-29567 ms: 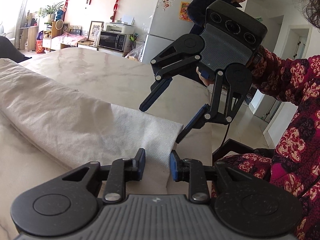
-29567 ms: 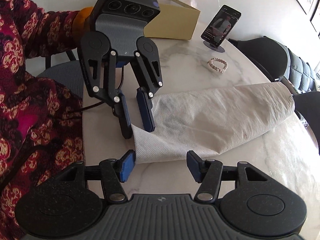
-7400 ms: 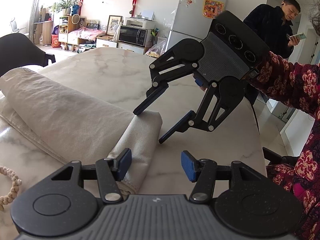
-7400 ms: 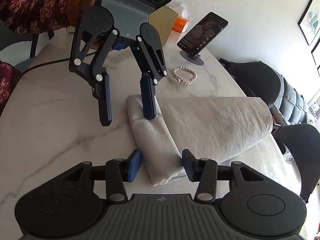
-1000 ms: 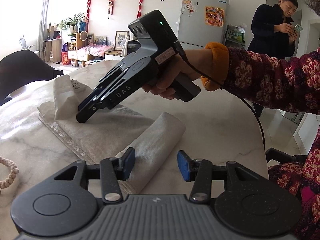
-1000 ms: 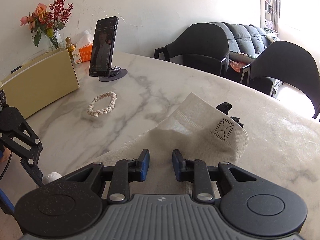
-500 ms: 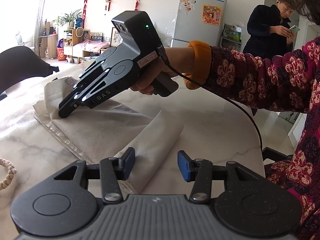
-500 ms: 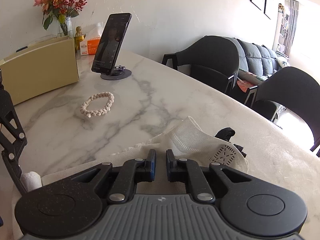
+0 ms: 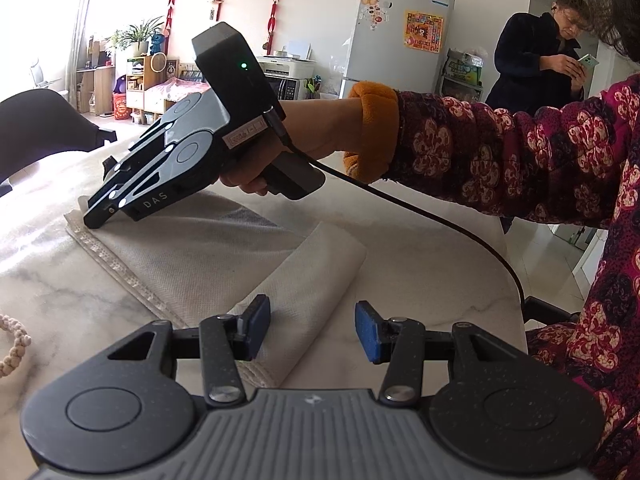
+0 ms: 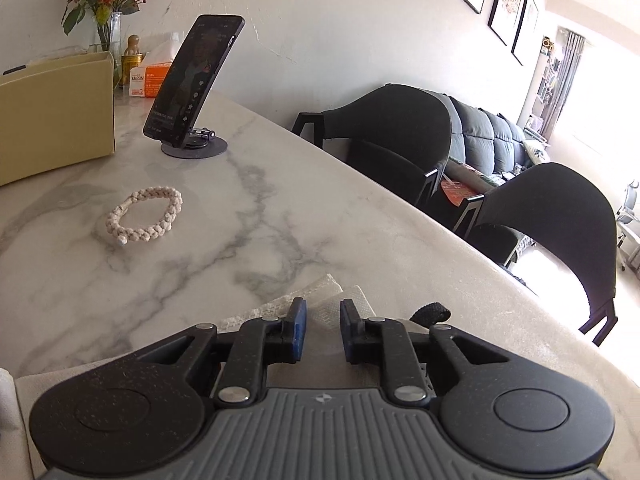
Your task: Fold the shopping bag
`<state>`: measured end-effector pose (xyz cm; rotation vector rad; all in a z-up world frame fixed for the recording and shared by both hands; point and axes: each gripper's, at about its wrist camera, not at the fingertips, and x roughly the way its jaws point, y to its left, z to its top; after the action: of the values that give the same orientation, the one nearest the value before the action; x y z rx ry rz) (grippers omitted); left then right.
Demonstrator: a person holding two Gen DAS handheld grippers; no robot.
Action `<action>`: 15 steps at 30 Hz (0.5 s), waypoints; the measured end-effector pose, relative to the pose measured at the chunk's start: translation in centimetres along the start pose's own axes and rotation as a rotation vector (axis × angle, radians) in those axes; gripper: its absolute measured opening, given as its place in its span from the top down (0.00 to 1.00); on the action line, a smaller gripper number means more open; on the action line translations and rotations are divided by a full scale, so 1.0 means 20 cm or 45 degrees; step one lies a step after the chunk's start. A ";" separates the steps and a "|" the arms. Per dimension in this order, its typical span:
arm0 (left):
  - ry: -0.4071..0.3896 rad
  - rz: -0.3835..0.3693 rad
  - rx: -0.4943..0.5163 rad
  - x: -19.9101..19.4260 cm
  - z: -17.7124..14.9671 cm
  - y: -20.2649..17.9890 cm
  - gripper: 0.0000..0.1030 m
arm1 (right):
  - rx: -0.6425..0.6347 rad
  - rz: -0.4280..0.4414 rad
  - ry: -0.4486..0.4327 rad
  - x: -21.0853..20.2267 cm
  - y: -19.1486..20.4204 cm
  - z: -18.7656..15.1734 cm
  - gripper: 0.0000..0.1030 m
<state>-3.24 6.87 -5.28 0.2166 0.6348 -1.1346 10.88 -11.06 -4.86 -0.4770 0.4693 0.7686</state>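
- Beige nonwoven shopping bag [image 9: 208,252], partly rolled, lies on the veined marble table [image 10: 248,216].
- Left gripper [image 9: 312,330] hovers released.
- Right gripper [image 10: 323,330] is opening, its pads clear of the bag's stitched edge.

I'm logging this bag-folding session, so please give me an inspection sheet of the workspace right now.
Surface: marble table, bare beyond the bag.
Job's things: shopping bag lies flat, near end rolled; black handle sticks out at the far end.
Clutter: braided bracelet, phone on stand, yellow box, tissue pack, flower vase.
Grippers: left hand-held gripper open over the rolled end; right hand-held gripper opening over the bag's far end.
Cables: black cable trails from the right hand-held gripper.
Surroundings: black chairs, sofa, fridge, a person standing.
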 end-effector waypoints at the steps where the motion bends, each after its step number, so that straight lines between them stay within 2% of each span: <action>1: 0.001 -0.002 0.001 0.00 0.00 0.00 0.54 | -0.001 -0.001 -0.007 -0.02 0.01 0.00 0.69; 7: -0.001 -0.025 -0.006 0.00 0.00 0.03 0.54 | 0.009 0.035 -0.036 -0.17 0.06 -0.01 0.54; 15: 0.010 -0.032 0.017 0.01 0.01 0.04 0.54 | -0.014 0.086 -0.065 -0.45 0.20 -0.08 0.54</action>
<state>-2.46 6.99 -5.29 0.2250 0.6386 -1.1632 1.97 -14.37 -2.03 -0.4523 0.4357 0.8464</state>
